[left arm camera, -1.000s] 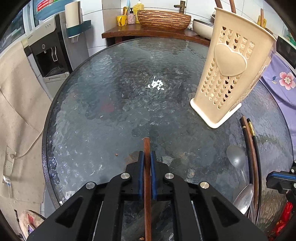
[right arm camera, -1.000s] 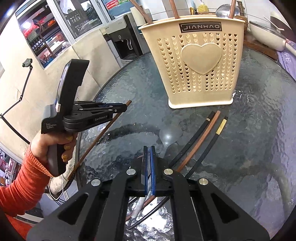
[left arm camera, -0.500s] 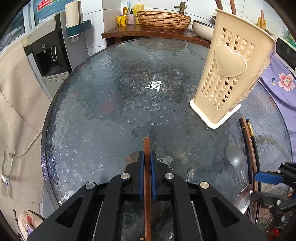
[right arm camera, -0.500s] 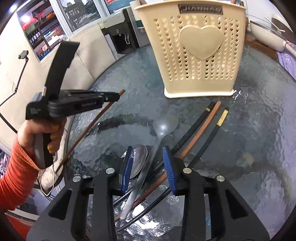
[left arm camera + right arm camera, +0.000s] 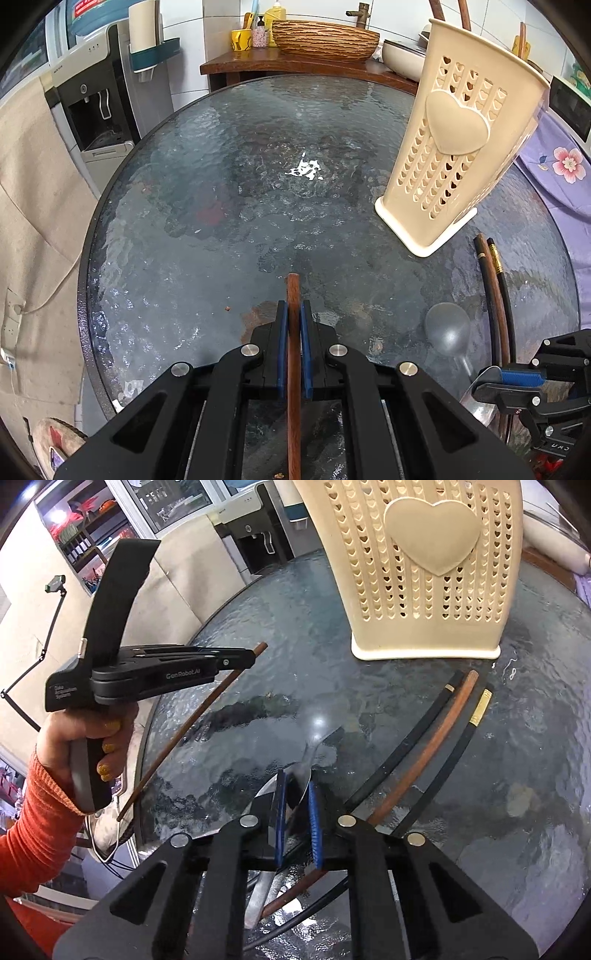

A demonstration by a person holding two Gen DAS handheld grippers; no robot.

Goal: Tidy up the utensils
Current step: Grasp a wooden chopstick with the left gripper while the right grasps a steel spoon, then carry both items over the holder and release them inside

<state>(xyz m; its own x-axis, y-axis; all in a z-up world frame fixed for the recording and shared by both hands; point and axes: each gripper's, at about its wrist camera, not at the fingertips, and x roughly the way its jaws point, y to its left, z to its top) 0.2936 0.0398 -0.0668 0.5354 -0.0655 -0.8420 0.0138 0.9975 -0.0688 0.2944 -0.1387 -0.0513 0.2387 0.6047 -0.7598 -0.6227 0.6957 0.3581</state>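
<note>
My left gripper (image 5: 294, 310) is shut on a brown chopstick (image 5: 292, 288), held above the glass table; the right wrist view shows that gripper (image 5: 255, 653) and the chopstick (image 5: 192, 720) slanting down from it. My right gripper (image 5: 297, 786) sits low over the table, its jaws closing on the handle of a metal spoon (image 5: 317, 742), which lies between the blue pads. That spoon's bowl (image 5: 447, 328) rests on the glass, with the right gripper (image 5: 491, 384) behind it. A cream utensil holder (image 5: 428, 590) with heart cut-outs stands upright beyond.
Three loose chopsticks (image 5: 428, 746), two black and one brown, lie to the right of the spoon. A second spoon (image 5: 480, 406) lies under my right gripper. A hand (image 5: 92, 746) in an orange sleeve grips the left tool. A water dispenser (image 5: 96, 110) stands past the round table's (image 5: 221, 221) edge.
My right gripper opened, sank over the spoon handle and closed around it, nearing the holder. The left gripper and its chopstick stayed still.
</note>
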